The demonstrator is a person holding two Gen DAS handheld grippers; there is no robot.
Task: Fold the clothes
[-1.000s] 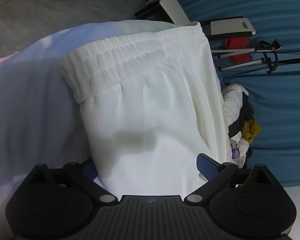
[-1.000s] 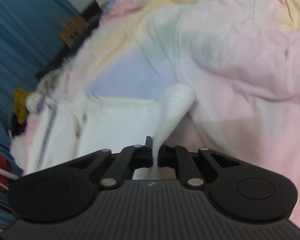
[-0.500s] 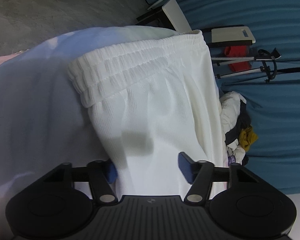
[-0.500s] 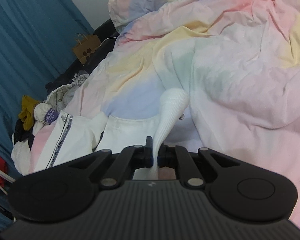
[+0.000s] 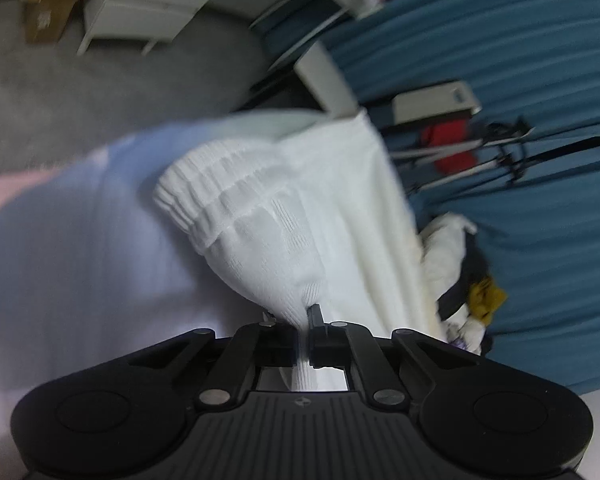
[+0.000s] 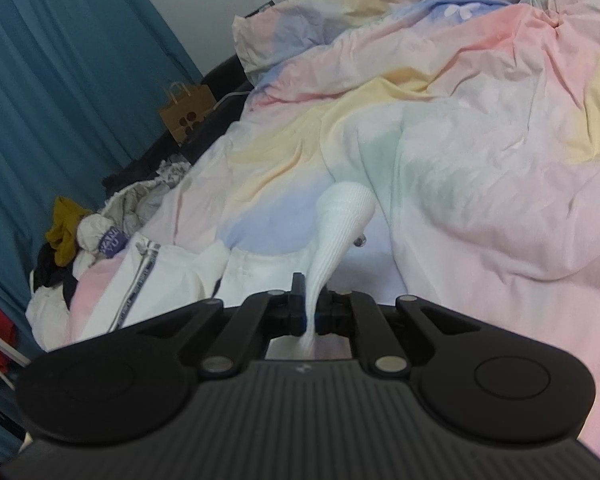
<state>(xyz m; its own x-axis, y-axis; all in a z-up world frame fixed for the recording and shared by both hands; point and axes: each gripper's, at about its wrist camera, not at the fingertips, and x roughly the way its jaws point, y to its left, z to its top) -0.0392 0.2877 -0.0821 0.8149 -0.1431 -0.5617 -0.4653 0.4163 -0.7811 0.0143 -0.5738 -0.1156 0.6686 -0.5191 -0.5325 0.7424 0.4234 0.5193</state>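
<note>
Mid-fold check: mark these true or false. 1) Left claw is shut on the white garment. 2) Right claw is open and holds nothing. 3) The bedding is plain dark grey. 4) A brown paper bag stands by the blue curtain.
1) True: the left claw pinches the white garment near its elastic waistband.
2) False: the right claw is shut on white fabric.
3) False: the bedding is pastel pink, yellow and blue.
4) True: the paper bag stands beside the curtain.

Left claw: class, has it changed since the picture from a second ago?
Yes. The left claw, earlier open around the white garment, is now shut on it, pulling the fabric up from the bedsheet.
</note>
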